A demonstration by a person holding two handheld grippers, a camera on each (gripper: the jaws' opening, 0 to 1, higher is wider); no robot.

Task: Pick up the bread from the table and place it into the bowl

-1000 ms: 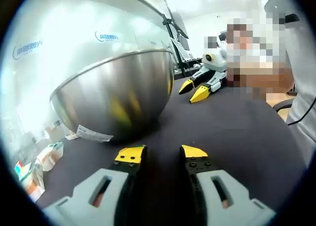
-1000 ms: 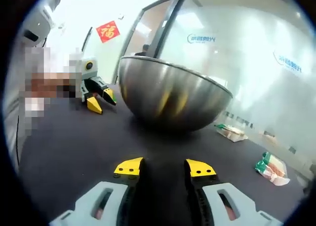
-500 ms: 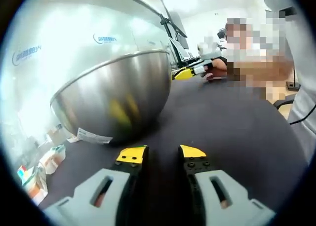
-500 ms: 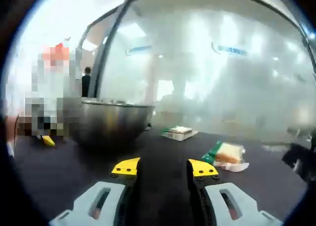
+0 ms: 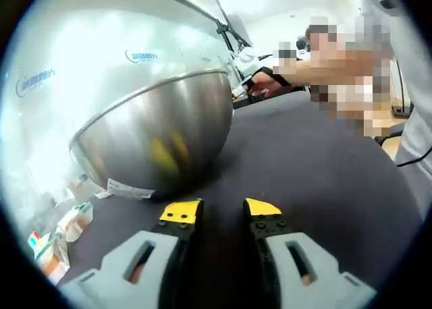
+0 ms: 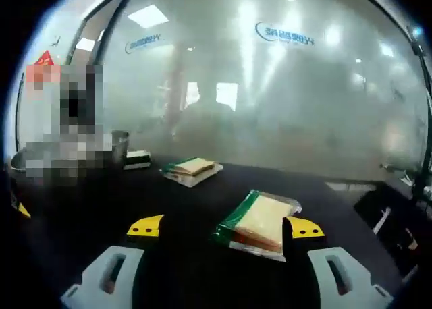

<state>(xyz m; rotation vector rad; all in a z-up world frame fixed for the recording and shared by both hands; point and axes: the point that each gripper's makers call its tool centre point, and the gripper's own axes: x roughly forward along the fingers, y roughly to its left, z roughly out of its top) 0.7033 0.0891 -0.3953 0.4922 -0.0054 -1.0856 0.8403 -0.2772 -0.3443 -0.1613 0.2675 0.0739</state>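
change: the right tongs are swinging away from the bowl, which was filling the right gripper view a second ago, and are now facing the wrapped bread lying on the dark worktop.
right tongs state: spreading wider than half a second ago, with the yellow tips standing either side of the packet and nothing pinched between them yet.
bread location: resting flat on the worktop, its near end sitting between the right tongs' tips; two more wrapped packets are lying farther back, well apart from it.
meaning for the task: the pick-up seems to be starting; the grasp is not yet made, so placing in the bowl is still ahead.
left tongs: staying low over the worktop beside the steel bowl, jaws slightly apart and holding nothing.
hand pose: in the left gripper view, the person's arm is reaching out past the bowl's far side.
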